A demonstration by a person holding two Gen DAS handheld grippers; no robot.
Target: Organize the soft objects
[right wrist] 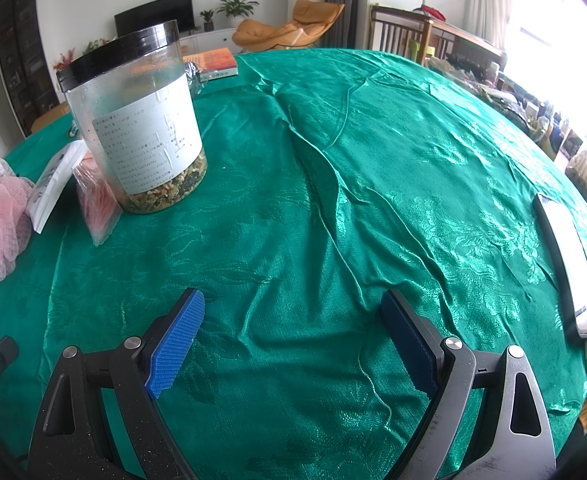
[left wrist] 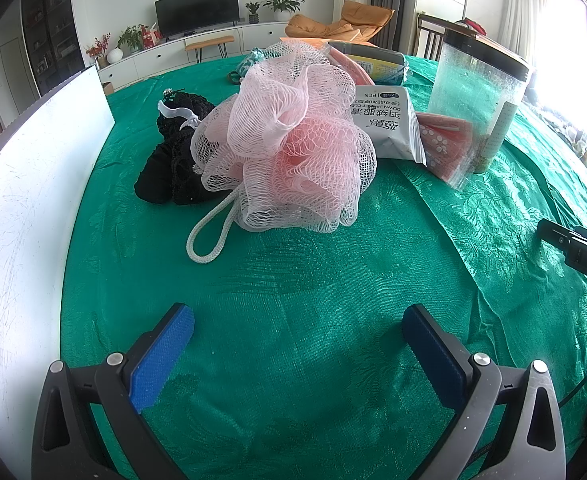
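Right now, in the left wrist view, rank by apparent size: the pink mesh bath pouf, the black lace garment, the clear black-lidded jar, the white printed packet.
1. Pink mesh bath pouf
2. Clear black-lidded jar, though farther back, so unsure
3. Black lace garment, partly hidden behind the pouf
4. White printed packet

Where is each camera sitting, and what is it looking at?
Left wrist: sits on the left gripper, just above the table, looking forward between its open blue fingers at the pink bath sponge, the black cloth and the white tray; the other gripper's black tip shows at the right edge.
Right wrist: sits on the right gripper, looking between its open fingers across the green tablecloth toward the jar and a phone.
Shared: both see the jar, pink bath sponge, green tablecloth and the TV beyond.
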